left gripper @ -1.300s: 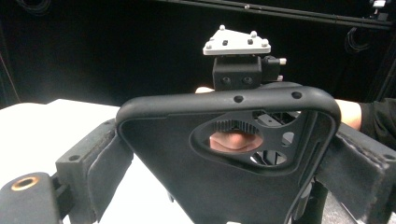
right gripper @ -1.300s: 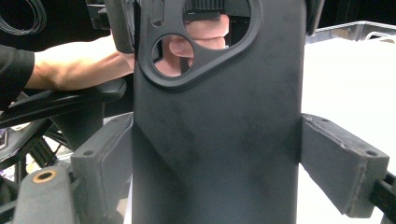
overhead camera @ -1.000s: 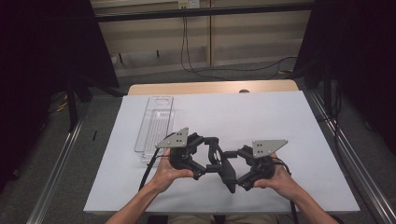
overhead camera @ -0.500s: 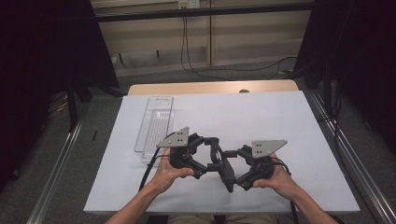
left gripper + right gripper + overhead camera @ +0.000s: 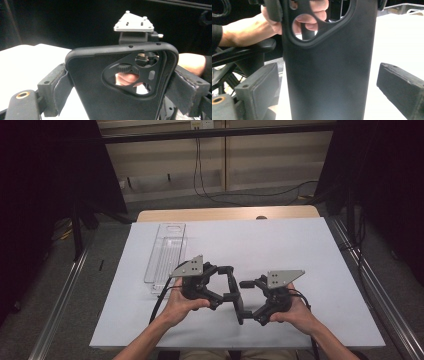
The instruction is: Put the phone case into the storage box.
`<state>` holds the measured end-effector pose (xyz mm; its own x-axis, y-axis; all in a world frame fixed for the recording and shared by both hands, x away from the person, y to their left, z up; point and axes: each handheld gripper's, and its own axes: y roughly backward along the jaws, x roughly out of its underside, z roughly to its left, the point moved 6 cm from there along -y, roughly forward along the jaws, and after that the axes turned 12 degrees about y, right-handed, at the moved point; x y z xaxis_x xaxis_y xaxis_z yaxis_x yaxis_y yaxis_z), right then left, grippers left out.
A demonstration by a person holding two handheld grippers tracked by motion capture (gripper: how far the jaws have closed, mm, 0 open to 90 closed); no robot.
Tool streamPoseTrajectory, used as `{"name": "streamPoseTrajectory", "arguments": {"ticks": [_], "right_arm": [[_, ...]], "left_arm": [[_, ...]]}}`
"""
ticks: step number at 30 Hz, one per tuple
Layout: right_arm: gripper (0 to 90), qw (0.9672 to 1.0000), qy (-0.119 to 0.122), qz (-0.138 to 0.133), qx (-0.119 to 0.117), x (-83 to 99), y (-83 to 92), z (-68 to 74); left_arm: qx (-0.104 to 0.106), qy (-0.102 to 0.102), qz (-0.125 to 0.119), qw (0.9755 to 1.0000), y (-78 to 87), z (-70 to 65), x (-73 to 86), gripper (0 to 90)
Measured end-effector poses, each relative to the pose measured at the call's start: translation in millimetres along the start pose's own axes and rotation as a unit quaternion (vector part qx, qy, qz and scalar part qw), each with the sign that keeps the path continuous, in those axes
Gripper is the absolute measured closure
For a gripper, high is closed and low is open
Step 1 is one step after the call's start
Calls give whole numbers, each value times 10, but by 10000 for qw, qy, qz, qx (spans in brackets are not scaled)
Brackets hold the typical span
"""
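A matte black phone case [image 5: 117,95] with rounded corners and a triangular camera cutout is hanging above the white table [image 5: 300,245], with the left gripper [image 5: 120,87] clamping its felt-padded jaws on both edges. The right gripper [image 5: 332,90] has just been opening; its blocky pads are standing clear of the case. A clear plastic tray [image 5: 167,252] is lying nearby.

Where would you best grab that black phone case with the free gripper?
Probably across the phone case's two long side edges, on the plain stretch below the camera cutout. The right gripper already straddles it there, its pads standing apart from it, while the left gripper clamps the cutout end.
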<state>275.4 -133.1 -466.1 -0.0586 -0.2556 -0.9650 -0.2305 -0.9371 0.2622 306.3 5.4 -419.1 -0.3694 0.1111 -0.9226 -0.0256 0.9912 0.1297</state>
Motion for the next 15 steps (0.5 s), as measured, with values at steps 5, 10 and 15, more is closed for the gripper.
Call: {"name": "streamPoseTrajectory", "arguments": {"ticks": [5,10,15], "right_arm": [[3,9996,50,6,263,2,39,-44],[8,9988,89,73,486,12,73,-76],[11,9978,-21,109,655,30,99,-119]], "left_arm": [[-225,-9,50,9997,33,41,-11,143],[-335,51,63,9994,58,66,-18,142],[-576,96,-7,9983,81,94,-35,142]]}}
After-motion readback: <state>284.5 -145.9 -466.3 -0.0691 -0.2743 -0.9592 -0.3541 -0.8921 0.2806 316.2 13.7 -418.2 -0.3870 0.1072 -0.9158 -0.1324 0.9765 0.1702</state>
